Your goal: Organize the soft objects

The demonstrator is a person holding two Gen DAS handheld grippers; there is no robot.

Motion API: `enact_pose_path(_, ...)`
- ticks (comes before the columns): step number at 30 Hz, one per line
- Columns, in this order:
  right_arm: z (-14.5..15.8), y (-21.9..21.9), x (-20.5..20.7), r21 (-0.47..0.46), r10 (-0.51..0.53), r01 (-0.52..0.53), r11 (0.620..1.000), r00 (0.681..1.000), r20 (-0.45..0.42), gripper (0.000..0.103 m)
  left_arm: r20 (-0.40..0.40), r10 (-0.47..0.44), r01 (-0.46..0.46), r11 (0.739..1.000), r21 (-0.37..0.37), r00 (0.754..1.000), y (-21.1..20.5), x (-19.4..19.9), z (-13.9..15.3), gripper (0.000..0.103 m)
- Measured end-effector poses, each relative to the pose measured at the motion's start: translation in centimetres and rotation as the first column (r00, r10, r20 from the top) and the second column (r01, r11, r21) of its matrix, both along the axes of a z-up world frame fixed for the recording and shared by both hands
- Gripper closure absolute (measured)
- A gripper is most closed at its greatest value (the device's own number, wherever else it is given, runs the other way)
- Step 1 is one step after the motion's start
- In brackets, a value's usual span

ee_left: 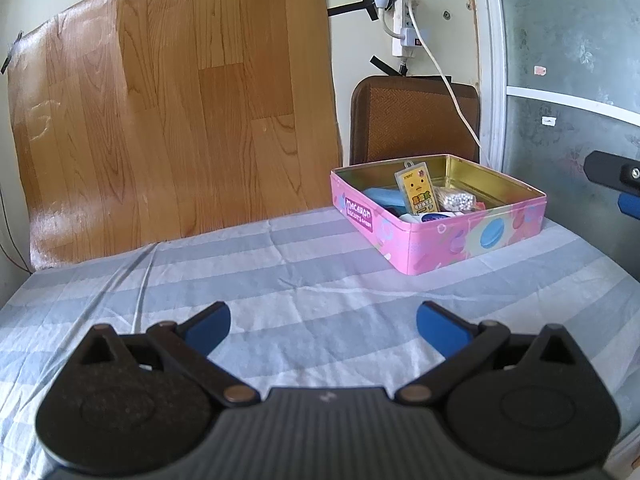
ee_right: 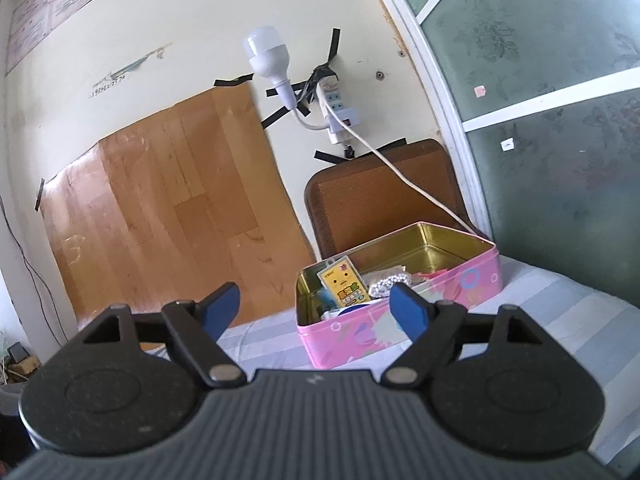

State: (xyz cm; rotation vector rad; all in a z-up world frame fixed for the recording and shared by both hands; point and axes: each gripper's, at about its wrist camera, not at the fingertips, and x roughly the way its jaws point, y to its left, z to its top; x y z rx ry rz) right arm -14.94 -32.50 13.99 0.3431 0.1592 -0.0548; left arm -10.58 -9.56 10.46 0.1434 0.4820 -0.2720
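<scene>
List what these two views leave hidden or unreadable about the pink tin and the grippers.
- Pink tin: its floor and the lower parts of its contents are hidden by the near wall in both views.
- Yellow card: print too small to read.
- Bead bag: partly covered by the right fingertip in the right wrist view.
- Right gripper: cut off by the edge of the left wrist view.
</scene>
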Motion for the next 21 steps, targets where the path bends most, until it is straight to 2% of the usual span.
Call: enact_pose_path(21,0.6,-1.3,-0.2,-0.003,-0.033,0.033,0.999,0.999,0.024,0.018,0.022,0.01,-0.01,1.0,0.012,1.0,-0.4,-0.1,0.3,0.0)
